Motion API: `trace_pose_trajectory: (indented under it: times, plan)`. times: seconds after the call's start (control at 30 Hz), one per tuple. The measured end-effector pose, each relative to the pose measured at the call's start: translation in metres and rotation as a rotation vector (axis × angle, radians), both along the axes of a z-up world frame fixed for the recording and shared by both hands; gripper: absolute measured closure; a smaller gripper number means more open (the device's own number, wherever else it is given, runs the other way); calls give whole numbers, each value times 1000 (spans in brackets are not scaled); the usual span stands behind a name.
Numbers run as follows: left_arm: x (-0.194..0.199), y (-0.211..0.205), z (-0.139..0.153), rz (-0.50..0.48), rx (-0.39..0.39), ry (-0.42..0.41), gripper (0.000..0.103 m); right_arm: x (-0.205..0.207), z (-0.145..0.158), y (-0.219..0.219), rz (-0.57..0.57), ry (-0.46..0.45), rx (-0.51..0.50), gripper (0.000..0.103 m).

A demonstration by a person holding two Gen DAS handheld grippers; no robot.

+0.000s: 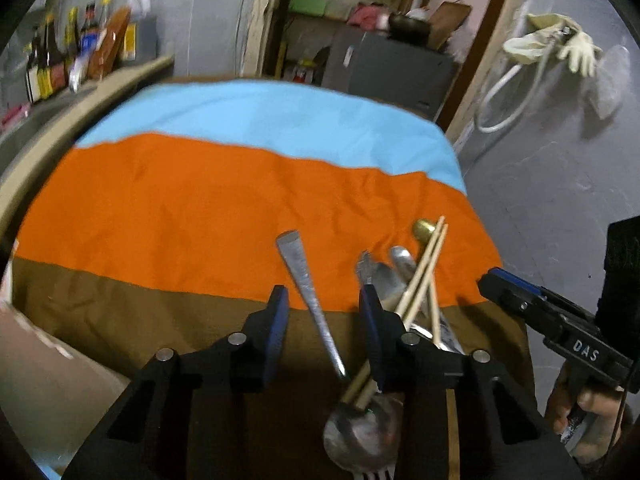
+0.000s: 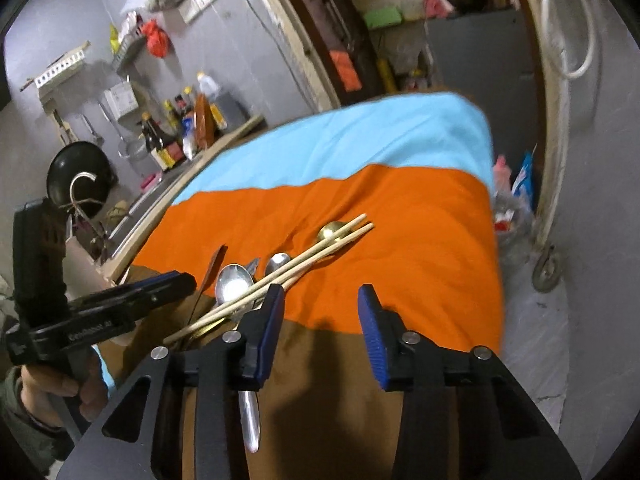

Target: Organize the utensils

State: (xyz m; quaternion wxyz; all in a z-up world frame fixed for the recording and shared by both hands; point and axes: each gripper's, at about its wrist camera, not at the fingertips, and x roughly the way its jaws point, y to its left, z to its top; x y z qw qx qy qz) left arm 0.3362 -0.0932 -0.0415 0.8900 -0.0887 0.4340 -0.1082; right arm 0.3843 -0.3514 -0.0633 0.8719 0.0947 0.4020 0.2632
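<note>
A pile of utensils lies on a table under a blue, orange and brown cloth [image 1: 180, 200]. The pile holds two wooden chopsticks [image 1: 424, 272], steel spoons [image 1: 386, 276], a gold spoon [image 1: 423, 230], a large spoon bowl [image 1: 360, 432] and a flat steel handle [image 1: 302, 276]. My left gripper [image 1: 324, 306] hangs open just above the pile, the flat handle lying between its fingers untouched. In the right wrist view my right gripper [image 2: 320, 300] is open over bare cloth [image 2: 400, 240], just right of the chopsticks [image 2: 300, 268] and spoons [image 2: 234, 280]. A hand holds each gripper.
Sauce bottles [image 1: 80, 48] stand on a counter left of the table, with a dark wok [image 2: 76, 176] beyond. A grey cabinet [image 1: 392, 68] and shelves sit behind. The table's right edge drops to a grey floor [image 1: 540, 200]. A cardboard box [image 1: 48, 380] is at lower left.
</note>
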Motion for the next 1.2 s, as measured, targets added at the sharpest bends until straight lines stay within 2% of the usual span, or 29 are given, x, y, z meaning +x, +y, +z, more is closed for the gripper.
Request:
trace_pose_trajectory:
  times: [0.3,0.43,0.53,0.57,0.67,0.9,1.03,1.2]
  plan:
    - [17,8,-9,-39,-55,60,72,36,-14,1,-32,150,114,75]
    - [26,11,-12,-43,-90,73,72,44,-15,3,-44,175,143,81]
    - [28,13,-12,-34,-89,75,83,49,-19,1,-57,212,198,88]
    - [28,13,-12,-34,-85,73,92,50,-20,0,-61,221,218,91]
    - [28,16,-12,-38,-102,70,94,50,-23,-5,-78,225,262,98]
    - [27,12,-13,-53,-142,64,96,46,-22,-5,-81,221,273,100]
    - [25,11,-12,-58,-138,61,96,45,-19,-4,-88,214,247,100]
    - [28,9,-14,-62,-132,70,96,42,-20,-4,-71,244,205,93]
